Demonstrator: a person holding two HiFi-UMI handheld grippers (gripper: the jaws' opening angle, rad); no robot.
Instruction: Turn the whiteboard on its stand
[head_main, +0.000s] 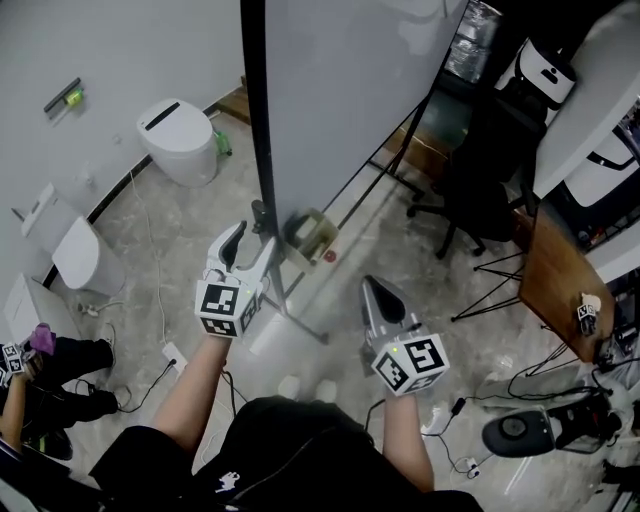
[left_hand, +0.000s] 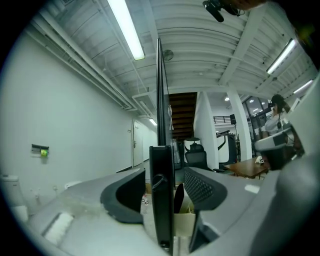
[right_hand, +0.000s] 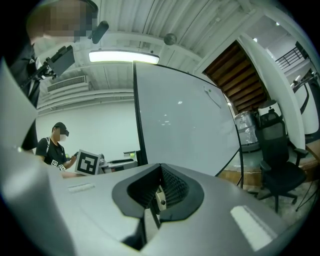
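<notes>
The whiteboard (head_main: 340, 90) stands upright on its black stand (head_main: 385, 160), its black side edge (head_main: 257, 120) turned toward me. My left gripper (head_main: 252, 243) reaches that edge low down. In the left gripper view the black edge (left_hand: 161, 195) stands between the open jaws of the left gripper (left_hand: 162, 187), with a narrow gap showing on each side. My right gripper (head_main: 378, 295) hangs to the right, apart from the board, jaws together and holding nothing. The right gripper view shows the board's white face (right_hand: 185, 120) ahead of the right gripper (right_hand: 160, 192).
A cardboard box (head_main: 310, 235) sits by the stand's foot. A white toilet (head_main: 180, 140) is at the back left, a black office chair (head_main: 470, 200) and a wooden table (head_main: 555, 270) at the right. Cables run over the floor. A person (head_main: 40, 390) crouches at lower left.
</notes>
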